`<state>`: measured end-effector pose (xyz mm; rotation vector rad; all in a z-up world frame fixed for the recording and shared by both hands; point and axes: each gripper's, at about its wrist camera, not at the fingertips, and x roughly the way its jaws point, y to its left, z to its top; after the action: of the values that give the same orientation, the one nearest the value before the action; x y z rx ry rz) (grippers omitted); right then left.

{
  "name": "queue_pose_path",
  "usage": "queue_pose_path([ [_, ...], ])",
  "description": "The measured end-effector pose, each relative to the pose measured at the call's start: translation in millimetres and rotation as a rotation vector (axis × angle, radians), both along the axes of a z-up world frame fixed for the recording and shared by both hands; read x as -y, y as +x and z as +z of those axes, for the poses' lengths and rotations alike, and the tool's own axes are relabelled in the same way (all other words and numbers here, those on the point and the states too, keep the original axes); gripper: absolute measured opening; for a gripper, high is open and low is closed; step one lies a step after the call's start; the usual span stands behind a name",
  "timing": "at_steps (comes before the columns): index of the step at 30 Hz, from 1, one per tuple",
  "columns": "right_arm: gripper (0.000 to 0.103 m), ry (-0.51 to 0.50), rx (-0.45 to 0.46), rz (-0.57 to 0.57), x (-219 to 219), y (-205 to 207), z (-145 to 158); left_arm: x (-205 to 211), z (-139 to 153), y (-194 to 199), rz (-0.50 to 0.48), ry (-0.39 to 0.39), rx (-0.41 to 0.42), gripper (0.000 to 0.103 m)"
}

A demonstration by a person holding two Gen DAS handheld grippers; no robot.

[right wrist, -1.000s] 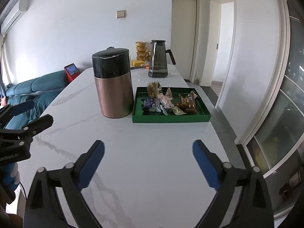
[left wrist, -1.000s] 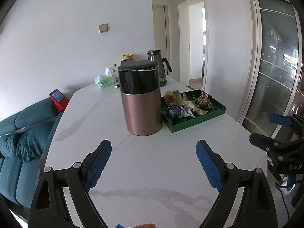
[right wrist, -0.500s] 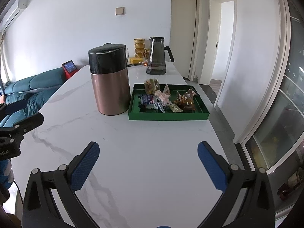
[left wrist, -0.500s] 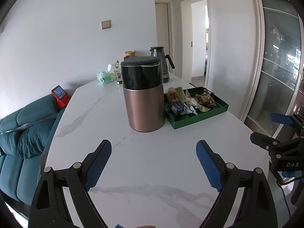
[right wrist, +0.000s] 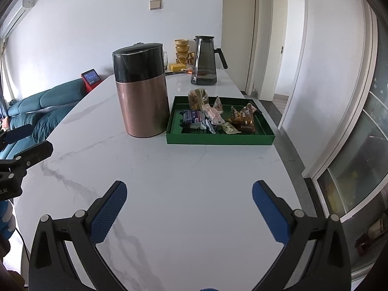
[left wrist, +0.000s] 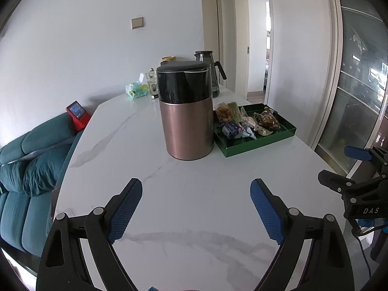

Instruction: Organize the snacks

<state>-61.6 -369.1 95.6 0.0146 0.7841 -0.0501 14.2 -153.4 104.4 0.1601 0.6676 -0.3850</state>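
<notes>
The bin (right wrist: 141, 92) looks a bit closer than before; snacks (right wrist: 215, 116) fill the green tray (right wrist: 218, 140); left tongs (left wrist: 196, 208) and right tongs (right wrist: 189, 208) gape wide, holding nothing.

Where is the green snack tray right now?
In both wrist views the green tray sits mid-table, just right of the copper canister, with the dark glass pitcher behind it.
</notes>
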Motion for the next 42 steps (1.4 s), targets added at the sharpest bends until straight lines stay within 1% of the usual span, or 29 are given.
queue_pose_path([
  [8, 0.103, -0.003, -0.036, -0.013, -0.9, 2.6, -7.4, -4.9, -9.3, 5.2, 0.006, 0.001, -0.024, 0.087],
  [11, 0.103, -0.025, -0.058, -0.022, -2.9, 5.1, -12.4, -4.8, -12.0, 7.7, -0.002, 0.005, -0.033, 0.087],
  [14, 0.103, -0.017, -0.064, -0.021, -3.3, 7.0, -15.1, -5.0, -14.4, 10.2, -0.002, 0.010, -0.041, 0.087],
  [25, 0.103, -0.002, -0.063, -0.022, -1.6, 11.5, -16.6, -9.5, -20.5, 16.9, 0.010, 0.017, -0.062, 0.087],
  [33, 0.103, 0.034, -0.036, -0.035, 4.5, 10.3, -19.0, -8.4, -23.8, 17.7, 0.011, 0.024, -0.071, 0.087],
  [42, 0.103, 0.050, -0.060, -0.032, 6.2, 10.4, -29.4, -9.1, -24.2, 18.5, 0.006, 0.024, -0.070, 0.087],
])
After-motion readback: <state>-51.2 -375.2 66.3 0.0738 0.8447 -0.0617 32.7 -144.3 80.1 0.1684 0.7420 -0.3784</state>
